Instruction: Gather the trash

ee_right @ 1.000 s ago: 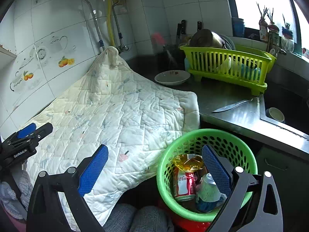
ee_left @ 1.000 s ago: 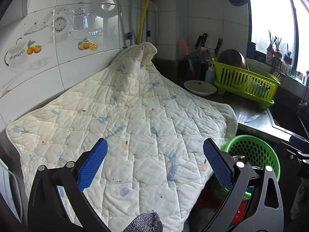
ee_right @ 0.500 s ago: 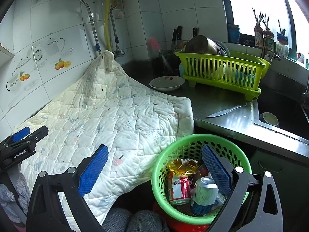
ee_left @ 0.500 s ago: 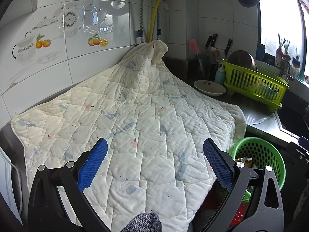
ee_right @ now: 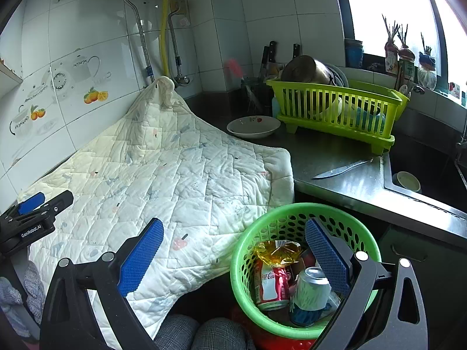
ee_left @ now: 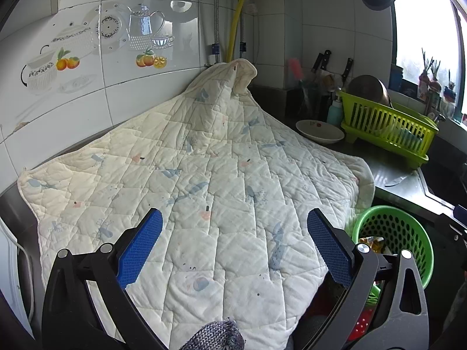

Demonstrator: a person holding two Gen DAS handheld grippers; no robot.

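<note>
Both the left gripper (ee_left: 233, 245) and right gripper (ee_right: 232, 248) hover spread wide, grasping nothing; the trash, a red cola can (ee_right: 270, 284), silver can (ee_right: 310, 291) and yellow wrapper (ee_right: 277, 250), lies in the green basket (ee_right: 245, 250), near right of the quilt (ee_right: 163, 180).

A quilted cloth (ee_right: 163, 175) is spread across the frame's centre; a bowl (ee_right: 253, 127), dish rack (ee_right: 335, 113) and knife (ee_right: 341, 169) are seen at right.
</note>
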